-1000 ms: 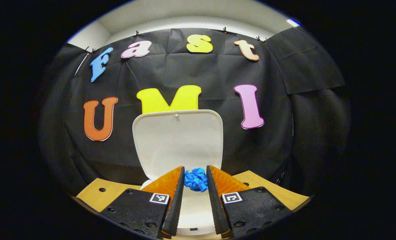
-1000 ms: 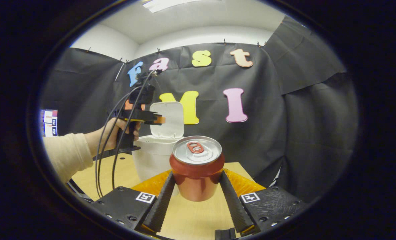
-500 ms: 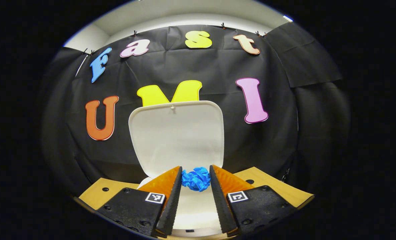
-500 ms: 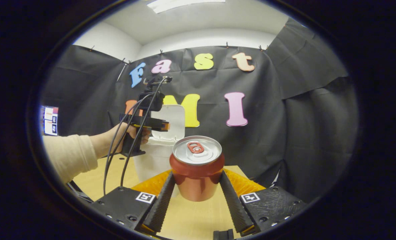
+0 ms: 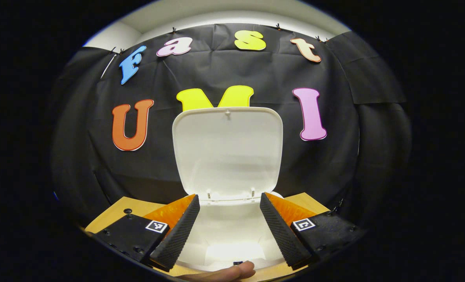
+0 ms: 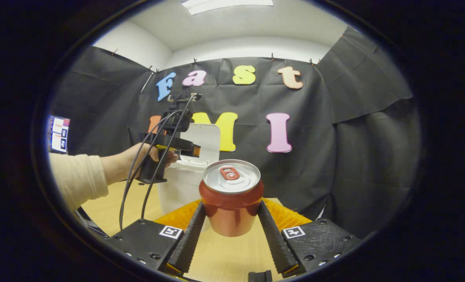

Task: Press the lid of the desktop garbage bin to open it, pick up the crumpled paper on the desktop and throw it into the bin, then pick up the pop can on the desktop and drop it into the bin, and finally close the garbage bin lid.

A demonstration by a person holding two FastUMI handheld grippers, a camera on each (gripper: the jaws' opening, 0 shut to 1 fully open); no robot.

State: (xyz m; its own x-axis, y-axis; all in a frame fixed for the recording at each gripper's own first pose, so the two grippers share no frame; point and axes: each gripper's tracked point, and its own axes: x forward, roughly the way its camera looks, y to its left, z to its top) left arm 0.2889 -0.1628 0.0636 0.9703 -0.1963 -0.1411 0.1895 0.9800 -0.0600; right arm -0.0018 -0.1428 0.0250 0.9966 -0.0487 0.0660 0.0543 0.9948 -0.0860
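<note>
The right gripper [image 6: 229, 229], fingers clamped on the red aluminium pop can [image 6: 231, 197], should carry it left over the open white plastic bin [image 6: 183, 184] (left gripper [image 5: 228, 231] spread, empty).

White bin [image 5: 224, 231], plain, lid [image 5: 227, 150] same white on its inner face. Pop can [image 6: 231, 207] beside the bin: glossy dark red body, silver top, red pull tab. Counter [image 6: 224, 250] under the bin: light wood, pale yellow-tan. Sleeve [image 6: 76, 182] left of the bin: cream. Tool [image 5: 226, 225] bodies black, each with a small black-and-white square marker. Cables [image 6: 138, 176] black.
</note>
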